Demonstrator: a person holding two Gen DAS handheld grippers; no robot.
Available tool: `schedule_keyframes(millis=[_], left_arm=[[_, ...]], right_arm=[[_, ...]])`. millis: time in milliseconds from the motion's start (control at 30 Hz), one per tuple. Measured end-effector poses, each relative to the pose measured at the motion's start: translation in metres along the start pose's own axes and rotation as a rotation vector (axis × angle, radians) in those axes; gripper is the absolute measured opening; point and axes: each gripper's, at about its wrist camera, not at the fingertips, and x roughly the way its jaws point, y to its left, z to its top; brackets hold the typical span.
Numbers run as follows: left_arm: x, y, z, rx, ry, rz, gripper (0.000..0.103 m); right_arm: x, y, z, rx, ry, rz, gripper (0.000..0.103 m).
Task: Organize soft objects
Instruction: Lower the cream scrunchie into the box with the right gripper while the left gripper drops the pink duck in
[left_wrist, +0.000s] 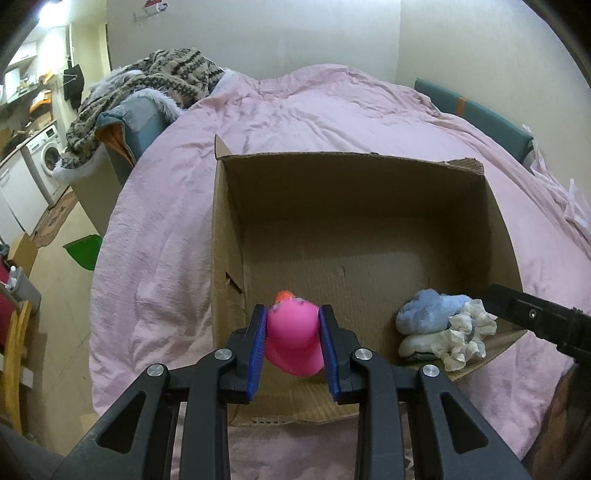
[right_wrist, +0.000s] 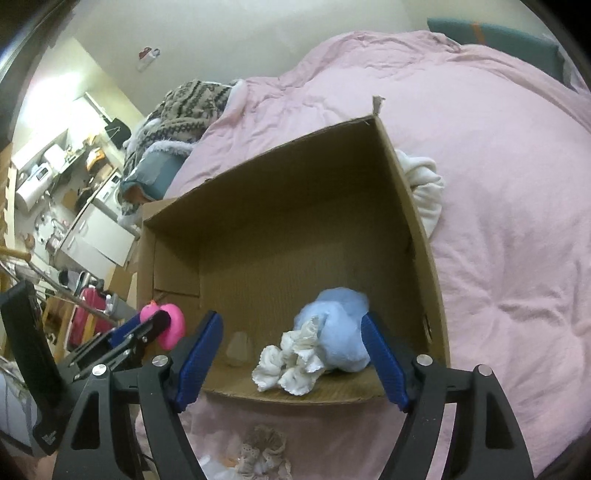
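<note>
Over the near left part of the cardboard box (left_wrist: 369, 206) on the pink bed (left_wrist: 155, 229), the left gripper (left_wrist: 293, 325) clamps a pink toy (left_wrist: 293, 336). Rightward, blue and white soft pieces (right_wrist: 325, 343) lie inside, between the right gripper's (right_wrist: 291, 328) wide-spread blue pads (right_wrist: 384, 365).

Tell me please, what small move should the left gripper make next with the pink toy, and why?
Probably lower it a little and open. The left gripper is shut on the pink toy, which hangs over the near left part of the cardboard box. The blue plush and white cloth lie at the near right, so that spot looks free.
</note>
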Motion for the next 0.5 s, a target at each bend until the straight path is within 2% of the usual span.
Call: schedule_keyframes(millis=[33, 67, 133, 167, 233, 367, 467, 500], left_arm=[[0.0, -0.001, 0.0, 0.004, 0.008, -0.005, 0.032], [0.0, -0.002, 0.0, 0.004, 0.012, -0.012, 0.045], [-0.004, -0.003, 0.001, 0.002, 0.0, -0.02, 0.066], [-0.007, -0.004, 0.001, 0.003, -0.015, -0.018, 0.07], [-0.011, -0.006, 0.001, 0.012, -0.034, -0.02, 0.071], [-0.012, -0.008, 0.0, 0.022, -0.025, -0.015, 0.071], [-0.011, -0.007, -0.001, 0.014, -0.014, -0.023, 0.071], [-0.012, -0.007, -0.001, 0.015, -0.013, -0.021, 0.071]], right_arm=[[0.001, -0.001, 0.0, 0.008, 0.007, -0.001, 0.082], [0.002, -0.001, 0.0, 0.011, 0.011, -0.003, 0.082], [0.003, -0.001, 0.0, 0.005, 0.015, -0.008, 0.082], [0.002, 0.0, -0.001, 0.003, 0.014, -0.008, 0.082], [0.002, 0.002, 0.0, 0.0, 0.011, -0.006, 0.082], [0.001, 0.0, 0.001, 0.013, 0.01, 0.006, 0.082], [0.005, 0.001, 0.001, 0.017, 0.037, 0.029, 0.092], [0.004, 0.002, 0.0, 0.012, 0.033, 0.025, 0.092]])
